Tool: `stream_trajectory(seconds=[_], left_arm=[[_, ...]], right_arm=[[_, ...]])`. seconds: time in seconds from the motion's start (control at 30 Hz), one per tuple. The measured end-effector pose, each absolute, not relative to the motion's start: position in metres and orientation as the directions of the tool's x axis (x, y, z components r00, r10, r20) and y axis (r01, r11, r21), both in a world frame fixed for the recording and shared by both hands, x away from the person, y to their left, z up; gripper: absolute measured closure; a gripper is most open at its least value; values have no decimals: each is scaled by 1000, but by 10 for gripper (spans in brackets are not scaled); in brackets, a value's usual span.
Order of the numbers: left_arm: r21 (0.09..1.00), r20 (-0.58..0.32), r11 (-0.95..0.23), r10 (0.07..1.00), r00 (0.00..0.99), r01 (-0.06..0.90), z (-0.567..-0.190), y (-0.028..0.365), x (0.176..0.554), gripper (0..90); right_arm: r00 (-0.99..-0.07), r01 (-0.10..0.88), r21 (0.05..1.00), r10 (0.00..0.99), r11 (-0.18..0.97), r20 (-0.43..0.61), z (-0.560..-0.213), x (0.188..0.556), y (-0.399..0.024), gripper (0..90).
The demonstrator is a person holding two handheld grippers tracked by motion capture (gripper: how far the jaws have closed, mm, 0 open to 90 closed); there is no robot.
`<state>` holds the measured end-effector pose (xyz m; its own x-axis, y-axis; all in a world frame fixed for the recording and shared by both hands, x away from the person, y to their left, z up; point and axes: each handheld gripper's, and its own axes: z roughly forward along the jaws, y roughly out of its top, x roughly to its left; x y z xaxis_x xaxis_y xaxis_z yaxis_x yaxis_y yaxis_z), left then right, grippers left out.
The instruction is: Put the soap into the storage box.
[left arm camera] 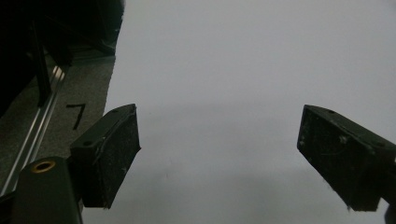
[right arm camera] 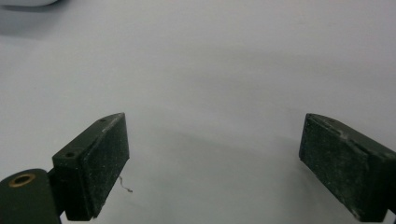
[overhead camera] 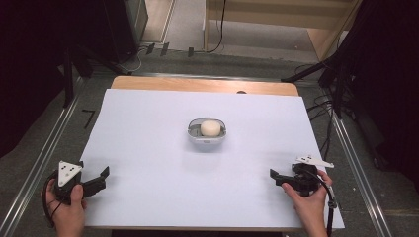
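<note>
A small grey-white dish [overhead camera: 207, 138] sits at the middle of the white sheet [overhead camera: 148, 148] with a round cream lump [overhead camera: 210, 128] in it. My left gripper [overhead camera: 103, 178] rests at the sheet's near-left corner, held by a hand, its jaws wide apart with nothing between them. In the left gripper view the left gripper [left arm camera: 219, 158] faces bare white sheet. My right gripper [overhead camera: 274, 177] lies at the near right, also held by a hand, and is open. In the right gripper view the right gripper [right arm camera: 215, 163] is open over the sheet, and the dish's edge [right arm camera: 28, 2] peeks in at the top left.
The sheet covers a wooden table whose far edge [overhead camera: 197, 84] shows bare. Grey floor with a marked "7" [overhead camera: 89, 117] lies to the left, and the "7" [left arm camera: 76, 115] is also in the left gripper view. Metal rails [overhead camera: 44, 153] and black stand legs [overhead camera: 341, 84] flank the table.
</note>
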<state>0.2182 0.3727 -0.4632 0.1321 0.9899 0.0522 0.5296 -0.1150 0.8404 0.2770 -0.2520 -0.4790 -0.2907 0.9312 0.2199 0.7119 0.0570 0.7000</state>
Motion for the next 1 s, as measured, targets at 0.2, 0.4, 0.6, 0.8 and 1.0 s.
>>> stream_trajectory(seconds=[0.2,0.4,0.6,0.8,1.0], left_arm=[[840,53,-115,990,131,530,-463,373,218,139],[842,54,-115,990,131,528,-463,373,218,139],[841,52,-115,990,133,529,-463,373,218,139],[842,51,-114,990,132,528,-463,373,218,139],[841,53,-116,990,132,529,-463,373,218,140]], right_arm=[[-264,715,697,941,43,212,-480,272,-266,91],[-250,712,701,946,36,205,-481,265,-279,92],[-229,710,704,952,22,201,-481,257,-296,92],[-190,708,706,960,-12,207,-481,246,-317,92],[-158,693,720,965,-44,211,-481,238,-336,117]])
